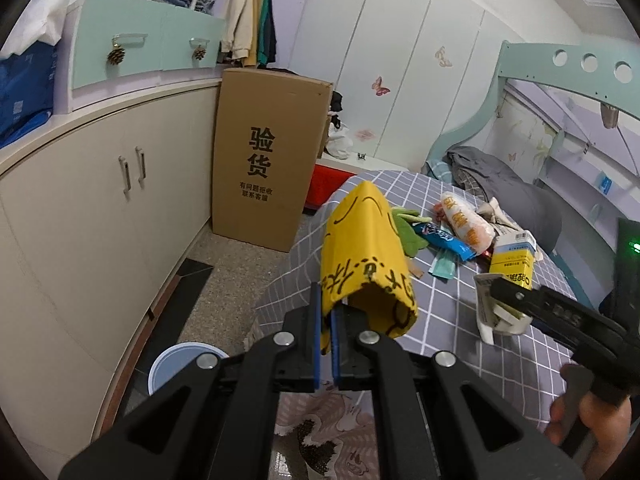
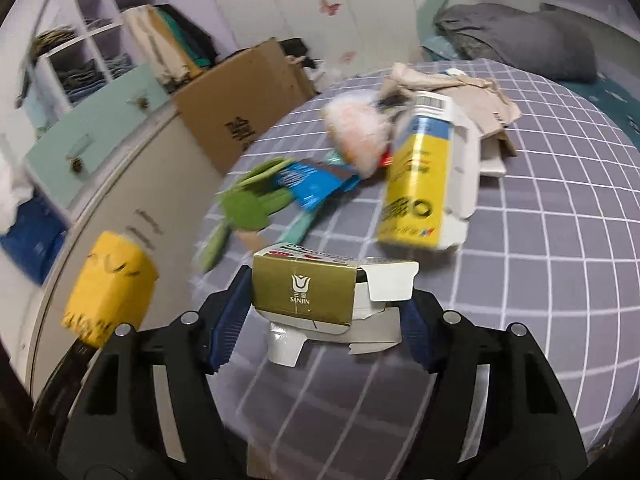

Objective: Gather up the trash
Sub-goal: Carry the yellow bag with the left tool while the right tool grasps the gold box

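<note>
We hold the yellow carton (image 1: 366,264) clamped by its edge in the left tool (image 1: 327,344), raised above the bed (image 1: 460,320); the right tool (image 2: 316,320) brackets the gold box (image 2: 304,294) crosswise, pads at both ends; the blue bin (image 1: 182,364) lies below left, nearer our left hand.

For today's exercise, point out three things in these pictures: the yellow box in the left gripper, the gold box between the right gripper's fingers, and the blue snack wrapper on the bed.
yellow box (image 1: 362,248): left wrist view, its broad yellow side.
gold box (image 2: 304,292): right wrist view, the gold face with the logo.
blue snack wrapper (image 1: 444,240): left wrist view, middle of the wrapper.
</note>
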Demonstrator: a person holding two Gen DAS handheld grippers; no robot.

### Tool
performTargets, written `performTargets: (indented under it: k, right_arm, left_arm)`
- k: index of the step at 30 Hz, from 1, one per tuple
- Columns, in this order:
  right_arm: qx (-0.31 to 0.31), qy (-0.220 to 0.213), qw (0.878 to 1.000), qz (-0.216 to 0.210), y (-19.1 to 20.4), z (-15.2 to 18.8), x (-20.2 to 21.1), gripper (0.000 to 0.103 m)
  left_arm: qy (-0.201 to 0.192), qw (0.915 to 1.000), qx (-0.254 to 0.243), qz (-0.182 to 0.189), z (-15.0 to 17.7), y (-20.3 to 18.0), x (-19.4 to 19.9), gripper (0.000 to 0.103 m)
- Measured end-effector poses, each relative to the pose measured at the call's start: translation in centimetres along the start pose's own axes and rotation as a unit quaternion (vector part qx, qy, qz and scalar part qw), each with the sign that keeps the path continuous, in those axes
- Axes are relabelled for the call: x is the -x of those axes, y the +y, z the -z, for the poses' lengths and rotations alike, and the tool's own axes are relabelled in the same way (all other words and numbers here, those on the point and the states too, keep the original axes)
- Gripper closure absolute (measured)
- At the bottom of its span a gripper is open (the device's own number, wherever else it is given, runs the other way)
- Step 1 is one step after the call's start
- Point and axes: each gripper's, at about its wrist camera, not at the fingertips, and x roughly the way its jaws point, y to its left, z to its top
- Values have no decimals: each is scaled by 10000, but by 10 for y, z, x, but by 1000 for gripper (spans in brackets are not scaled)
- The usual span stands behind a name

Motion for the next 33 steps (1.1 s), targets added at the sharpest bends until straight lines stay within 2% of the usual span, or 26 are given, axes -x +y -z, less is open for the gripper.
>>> performTargets:
  k: [6,11,16,19,22,24,26,27,31,33]
  right_arm:
    - [20,300,9968,-747,20,9,-3,36]
    - [528,488,9901,-1204,71,25,-13,36]
    - [1338,614,9769,-1550,138,47,-36,36]
    - [1712,769,9671,-1717,173,61,-58,36]
    - [1963,939,9604,-1738,202,72,-95,36]
    - [2029,1206,9563,-1725,215,82,-129,35]
    - [2055,1369,9531,-1749,223,90,-153,28]
    - [2079,1426,9513,-1775,227,94,-168,18]
    - [2118,1835,9469,-1575,233,111,-212,16]
    - [2118,1842,9476,-1524,235,118,-215,13]
  left_arm:
    - [44,9998,190,-90,9,23,5,99]
    - [113,9986,395,-325,18,50,7,99]
    - [269,9935,764,-799,27,97,6,99]
    - [359,9859,957,-1325,33,132,2,99]
    - [493,9758,1089,-1831,39,163,-7,99]
    - [649,9693,1222,-2032,45,186,-17,99]
    - [793,9648,1357,-2110,51,203,-27,99]
    - [897,9618,1431,-2154,55,214,-34,99]
    - [1241,9560,1581,-2136,67,235,-56,99]
    - [1439,9532,1589,-2131,73,243,-67,99]
